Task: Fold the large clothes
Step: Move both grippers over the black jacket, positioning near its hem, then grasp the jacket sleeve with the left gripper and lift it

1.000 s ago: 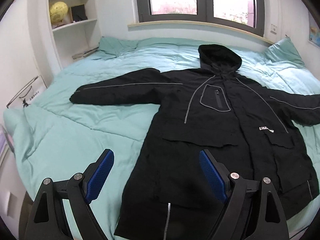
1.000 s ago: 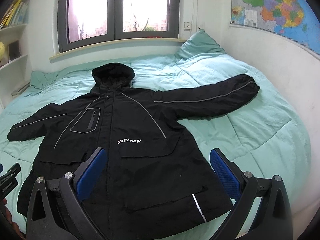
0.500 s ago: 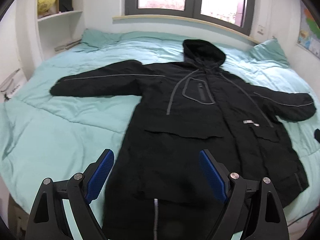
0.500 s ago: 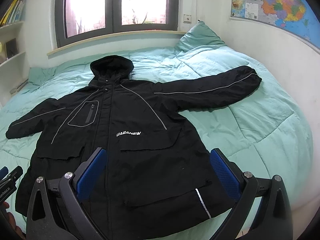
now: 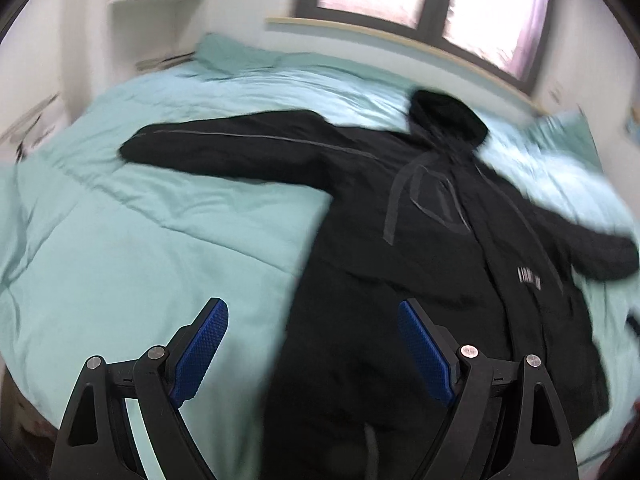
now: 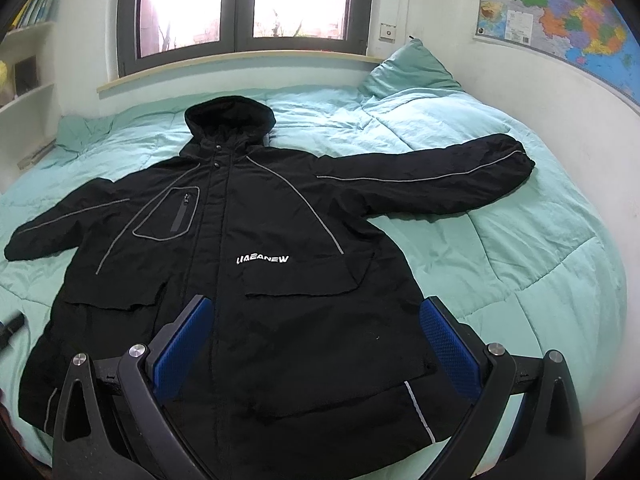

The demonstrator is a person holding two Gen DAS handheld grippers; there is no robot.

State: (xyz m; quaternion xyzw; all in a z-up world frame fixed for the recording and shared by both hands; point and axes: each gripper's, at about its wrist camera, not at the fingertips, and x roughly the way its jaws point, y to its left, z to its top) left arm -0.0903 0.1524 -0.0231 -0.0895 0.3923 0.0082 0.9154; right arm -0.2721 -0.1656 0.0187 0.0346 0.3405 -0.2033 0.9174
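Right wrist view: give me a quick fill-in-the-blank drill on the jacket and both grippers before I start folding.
1. The black jacket lies spread flat on the ___ quilt.
2. Both sleeves are stretched ___ from the body, not folded in.
3. The right gripper and the left gripper are both ___ and hold nothing.
4. The hood points toward the ___.

Missing words: teal; outward; open; window
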